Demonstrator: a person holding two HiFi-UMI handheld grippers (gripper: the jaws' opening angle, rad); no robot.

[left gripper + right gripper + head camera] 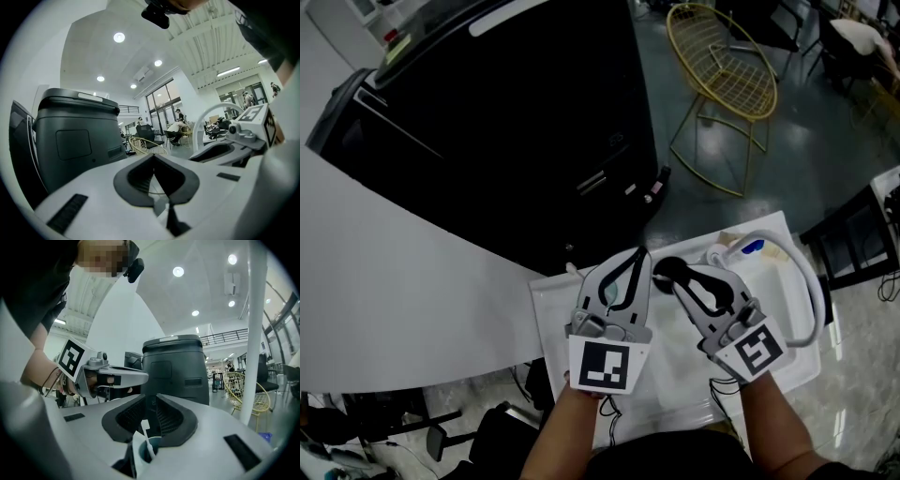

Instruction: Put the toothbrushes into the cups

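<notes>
Both grippers hang side by side over a white table (567, 309). My left gripper (637, 255) is shut with nothing between its jaws, as the left gripper view (153, 158) also shows. My right gripper (667, 272) is shut and empty too (152, 401). Below the right jaws in the right gripper view stands a teal cup (151, 449) with a white toothbrush (145, 430) upright in it. The head view hides this cup under the grippers. A small blue thing (753, 247) lies at the table's far edge; I cannot tell what it is.
A curved white pipe (804, 277) arches over the table's right side. A big black machine (506, 122) stands just behind the table. A gold wire chair (722, 75) is on the floor beyond, and a black chair (862, 234) at the right.
</notes>
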